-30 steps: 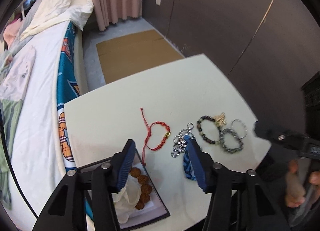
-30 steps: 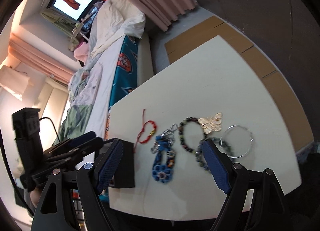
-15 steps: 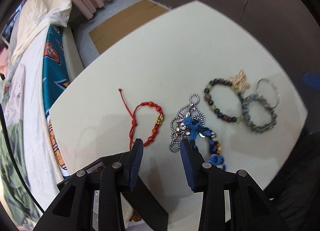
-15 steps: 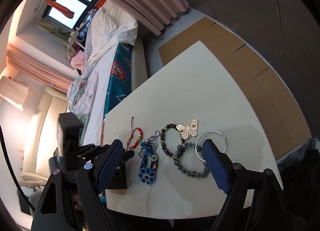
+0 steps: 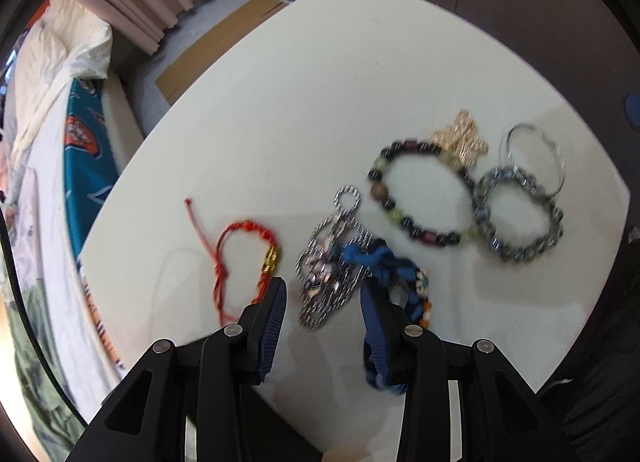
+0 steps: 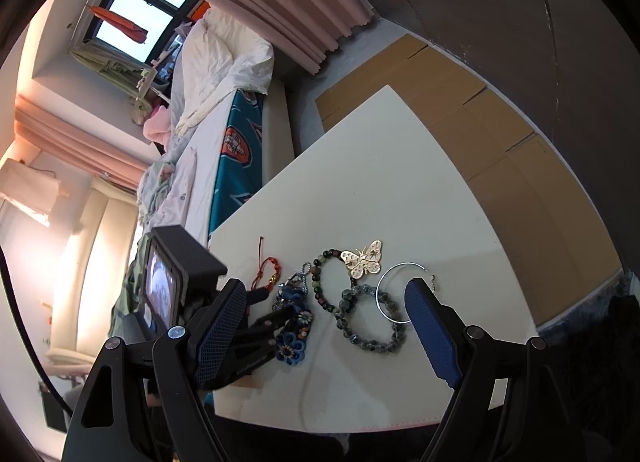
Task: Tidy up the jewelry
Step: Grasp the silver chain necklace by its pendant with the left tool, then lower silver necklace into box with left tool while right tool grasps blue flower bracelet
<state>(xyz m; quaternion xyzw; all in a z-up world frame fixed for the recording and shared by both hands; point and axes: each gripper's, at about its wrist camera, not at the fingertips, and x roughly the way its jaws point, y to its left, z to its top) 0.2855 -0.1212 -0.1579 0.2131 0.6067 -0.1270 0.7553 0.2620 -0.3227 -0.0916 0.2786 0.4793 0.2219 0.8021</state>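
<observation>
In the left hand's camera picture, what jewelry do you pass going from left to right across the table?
Red string bracelet → silver chain → blue braided piece → dark bead bracelet → grey bead bracelet. The gold butterfly and the thin silver hoop overlap these, so I left them out.

Left view looks steeply down, close; right slants farther; both share the table.

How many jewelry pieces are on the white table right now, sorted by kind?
Bracelets: 4 (red cord bracelet, dark mixed-bead bracelet, grey-blue bead bracelet, blue flower-bead bracelet)
Silver chain: 1
Gold butterfly brooch: 1
Thin silver hoop: 1
Total: 7
</observation>
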